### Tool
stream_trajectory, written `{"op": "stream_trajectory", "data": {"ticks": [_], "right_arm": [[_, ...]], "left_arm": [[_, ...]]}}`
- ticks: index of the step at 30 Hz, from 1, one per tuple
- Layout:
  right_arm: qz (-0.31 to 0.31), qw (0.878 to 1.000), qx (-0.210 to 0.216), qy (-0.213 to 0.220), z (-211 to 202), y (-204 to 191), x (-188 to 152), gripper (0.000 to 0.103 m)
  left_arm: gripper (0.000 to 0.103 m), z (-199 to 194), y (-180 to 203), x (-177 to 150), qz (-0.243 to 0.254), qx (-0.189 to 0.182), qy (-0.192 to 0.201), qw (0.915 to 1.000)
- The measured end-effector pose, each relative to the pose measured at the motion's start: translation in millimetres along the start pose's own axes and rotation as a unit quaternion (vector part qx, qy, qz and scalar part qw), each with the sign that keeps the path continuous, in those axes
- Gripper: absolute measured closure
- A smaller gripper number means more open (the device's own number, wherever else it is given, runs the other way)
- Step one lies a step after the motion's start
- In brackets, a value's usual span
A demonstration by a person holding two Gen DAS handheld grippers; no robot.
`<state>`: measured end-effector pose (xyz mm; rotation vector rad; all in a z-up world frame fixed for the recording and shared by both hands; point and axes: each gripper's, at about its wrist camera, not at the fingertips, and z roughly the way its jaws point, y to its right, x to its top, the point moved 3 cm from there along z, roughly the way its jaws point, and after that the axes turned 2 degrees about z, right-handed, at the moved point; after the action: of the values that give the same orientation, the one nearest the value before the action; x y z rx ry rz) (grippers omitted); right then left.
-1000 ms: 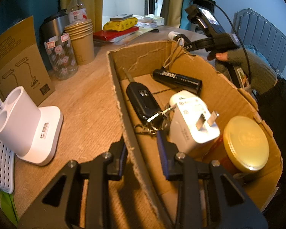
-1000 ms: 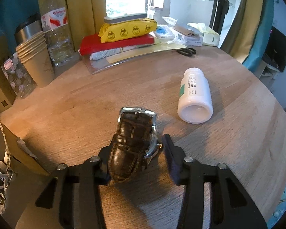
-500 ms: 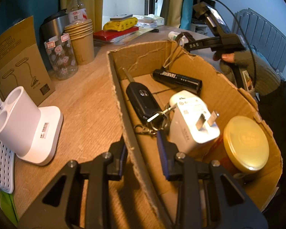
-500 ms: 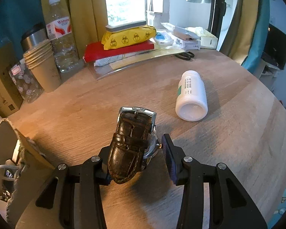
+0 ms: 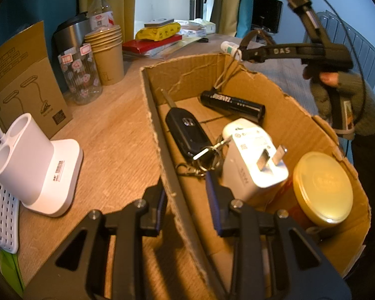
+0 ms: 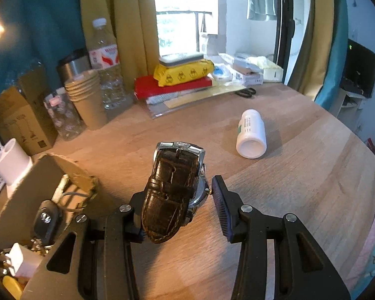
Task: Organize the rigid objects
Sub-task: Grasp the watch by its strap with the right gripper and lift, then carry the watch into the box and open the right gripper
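Observation:
My left gripper (image 5: pixel 186 203) is shut on the near wall of an open cardboard box (image 5: pixel 152 115), one finger inside and one outside. The box holds a black car key (image 5: pixel 187 132) with rings, a white plug adapter (image 5: pixel 252 157), a black cylinder (image 5: pixel 232 105) and a gold-lidded jar (image 5: pixel 322 187). My right gripper (image 6: pixel 177 195) is shut on a wristwatch (image 6: pixel 173 187) with a dark brown leather strap and holds it above the table beside the box's far end (image 6: pixel 50 172). It also shows in the left wrist view (image 5: pixel 247 52) above the box's far right corner. A white pill bottle (image 6: pixel 251 132) lies on its side on the wooden table.
A white lamp base (image 5: pixel 35 165), a flat cardboard package (image 5: pixel 20 80), a patterned glass (image 5: pixel 80 75), stacked paper cups (image 5: pixel 107 52), a steel mug and a water bottle (image 6: pixel 107 67) stand at the left. Books, packets and scissors (image 6: pixel 246 92) lie at the back.
My right gripper has risen with the watch and moved left toward the box, whose inside now shows in its view. My left gripper has kept still on the box wall.

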<state>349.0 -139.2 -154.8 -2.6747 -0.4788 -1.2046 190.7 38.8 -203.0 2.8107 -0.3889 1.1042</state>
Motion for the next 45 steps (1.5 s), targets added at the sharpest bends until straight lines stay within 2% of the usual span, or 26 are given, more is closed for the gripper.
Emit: {"op": "stream_trajectory", "data": {"ticks": [10, 30, 45], "right_arm": [[-0.013, 0.999, 0.008, 0.033, -31.9, -16.5, 4.8, 0.057], [-0.063, 0.995, 0.039, 0.06, -61.9, -67.8, 3.3, 0.058], [-0.074, 0.992, 0.053, 0.088, -85.6, -81.2, 9.5, 0.059]], "left_arm": [[0.072, 0.1, -0.2, -0.2, 0.0, 0.0, 0.0, 1.0], [0.072, 0.6, 0.4, 0.1, 0.0, 0.0, 0.0, 1.0], [0.072, 0.7, 0.2, 0.1, 0.0, 0.0, 0.0, 1.0]]}}
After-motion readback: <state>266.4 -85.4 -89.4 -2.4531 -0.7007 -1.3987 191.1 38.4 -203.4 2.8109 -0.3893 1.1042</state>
